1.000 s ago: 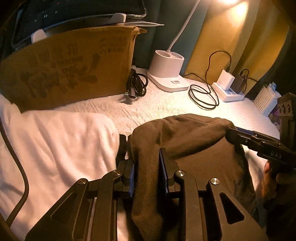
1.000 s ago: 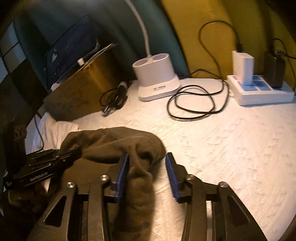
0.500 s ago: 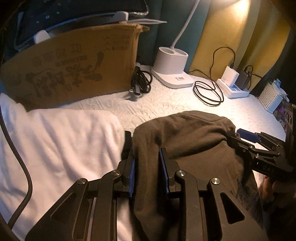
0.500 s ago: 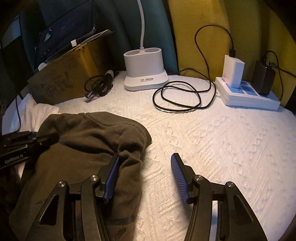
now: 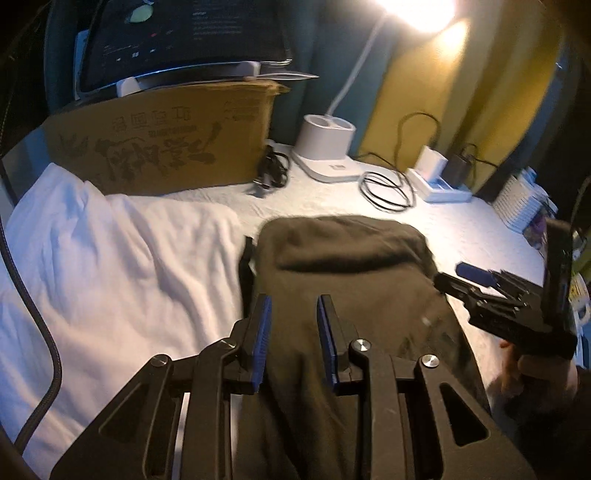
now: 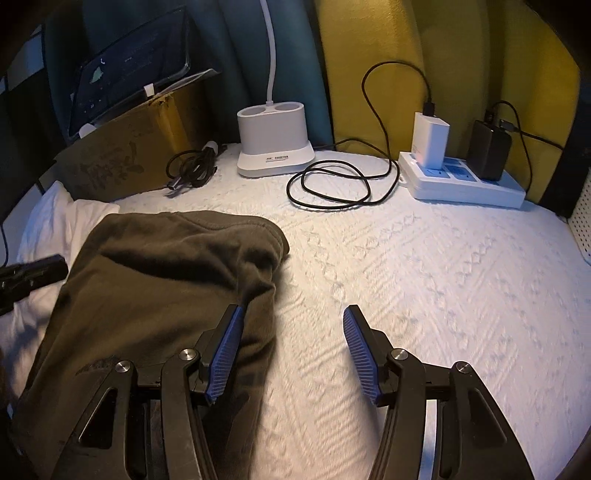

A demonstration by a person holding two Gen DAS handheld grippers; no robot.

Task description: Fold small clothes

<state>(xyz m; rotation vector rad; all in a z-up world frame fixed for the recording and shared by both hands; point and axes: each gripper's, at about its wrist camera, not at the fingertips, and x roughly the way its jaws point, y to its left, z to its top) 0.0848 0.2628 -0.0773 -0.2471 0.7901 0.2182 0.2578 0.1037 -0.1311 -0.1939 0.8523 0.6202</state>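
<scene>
Right gripper (image 6: 293, 354) released the garment (image 6: 166, 280), jaws wide; left gripper (image 5: 291, 332) jaws parted, probably letting go too — fold laid.

Dim, warm light comes from 1 source: a lamp head (image 5: 413, 11) glaring white at the left view's top edge. Corners fall into black vignette, fisheye bending curves the edges, and slight blur softens the bedspread (image 6: 424, 266) texture.
</scene>
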